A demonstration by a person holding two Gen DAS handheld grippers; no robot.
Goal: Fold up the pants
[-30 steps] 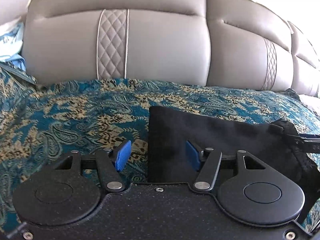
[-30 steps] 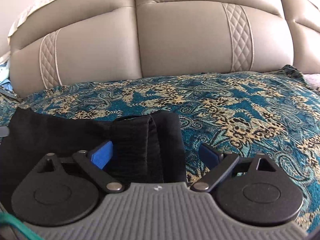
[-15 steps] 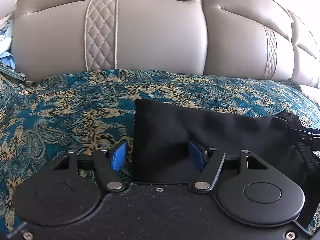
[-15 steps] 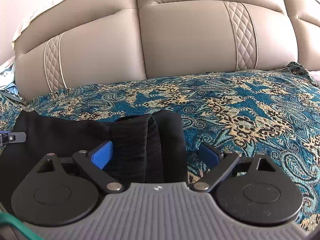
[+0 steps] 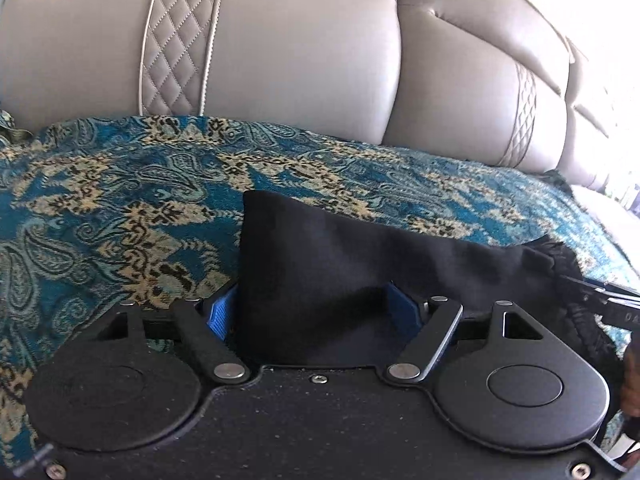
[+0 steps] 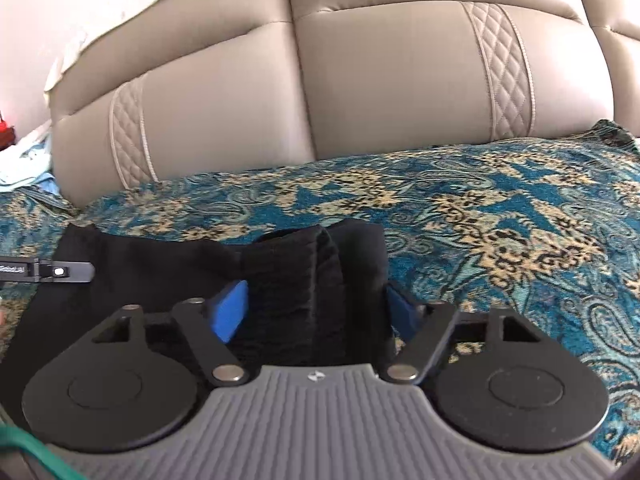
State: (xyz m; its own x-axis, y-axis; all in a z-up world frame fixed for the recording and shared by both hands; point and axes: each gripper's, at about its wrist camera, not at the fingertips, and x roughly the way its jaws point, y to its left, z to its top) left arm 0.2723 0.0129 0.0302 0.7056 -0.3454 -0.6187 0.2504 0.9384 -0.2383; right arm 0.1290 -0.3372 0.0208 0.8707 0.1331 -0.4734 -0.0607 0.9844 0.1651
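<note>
Both grippers sit at the near edge of the black pants (image 5: 400, 264), which lie folded into a compact strip on the teal paisley throw (image 5: 120, 208) covering the beige leather sofa (image 5: 300, 60). Compared with a second ago, the left gripper (image 5: 316, 312) has slid in over the strip's left end, its jaws having just been opening, so the cloth edge that lay right of centre now fills most of the gap; its blue pads (image 5: 218, 314) stand apart and I judge them not yet pressing. The right gripper (image 6: 316, 312) has just been closing from wide open, and its pads (image 6: 232, 312) now bracket the bunched waistband end (image 6: 316, 280), touching or nearly so. That reads as both ends being taken for another fold.
</note>
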